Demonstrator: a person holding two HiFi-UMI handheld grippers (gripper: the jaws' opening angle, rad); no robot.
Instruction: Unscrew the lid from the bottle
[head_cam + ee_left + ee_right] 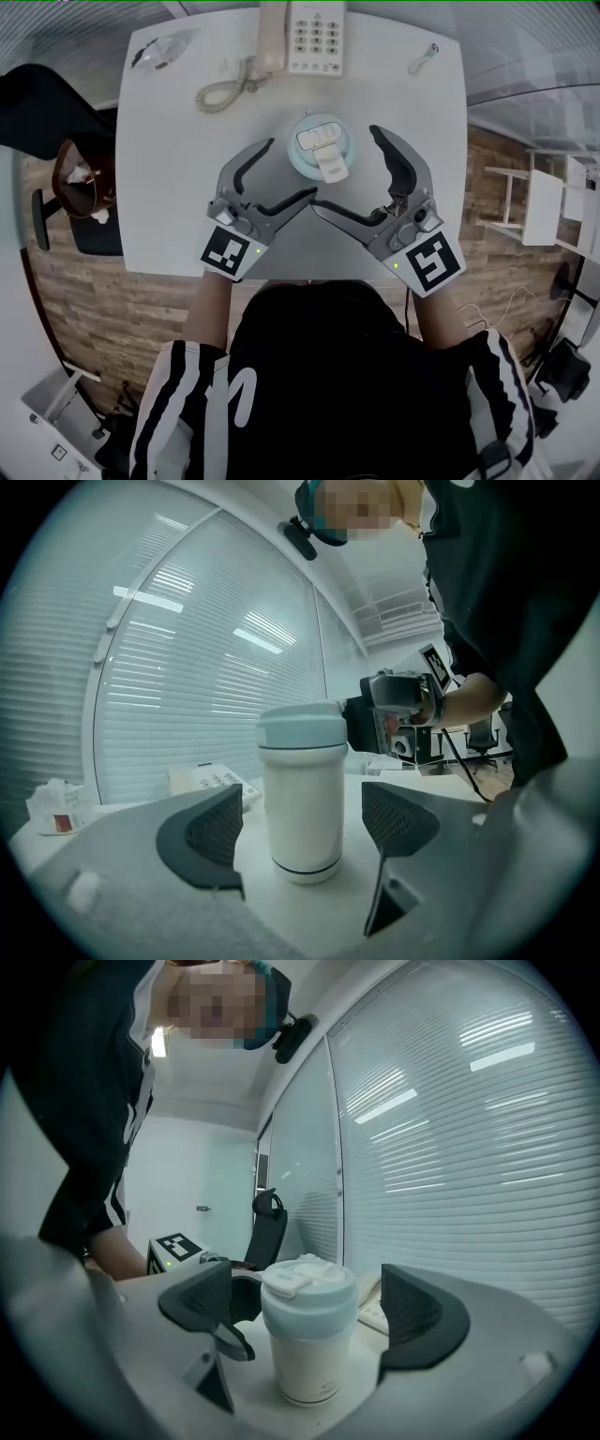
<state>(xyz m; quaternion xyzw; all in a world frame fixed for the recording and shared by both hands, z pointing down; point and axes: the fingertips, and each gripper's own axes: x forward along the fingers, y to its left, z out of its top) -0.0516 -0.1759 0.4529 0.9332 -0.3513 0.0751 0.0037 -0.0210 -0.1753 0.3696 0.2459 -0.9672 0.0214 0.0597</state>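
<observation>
left gripper [291,169] and right gripper [345,166] gape wide, gripping nothing; bottle [302,808] upright mid-table between both, untouched, lid [307,1302] on.

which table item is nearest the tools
The white cylindrical bottle with pale blue lid, between the left tool and right tool; the white corded phone lies farther back.

Telephone [316,37] cut off (top edge).

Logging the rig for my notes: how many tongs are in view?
2. The left tongs stand open at the left side of the bottle, and the right tongs stand open at its right side. Neither pair touches it. None seems hidden.
</observation>
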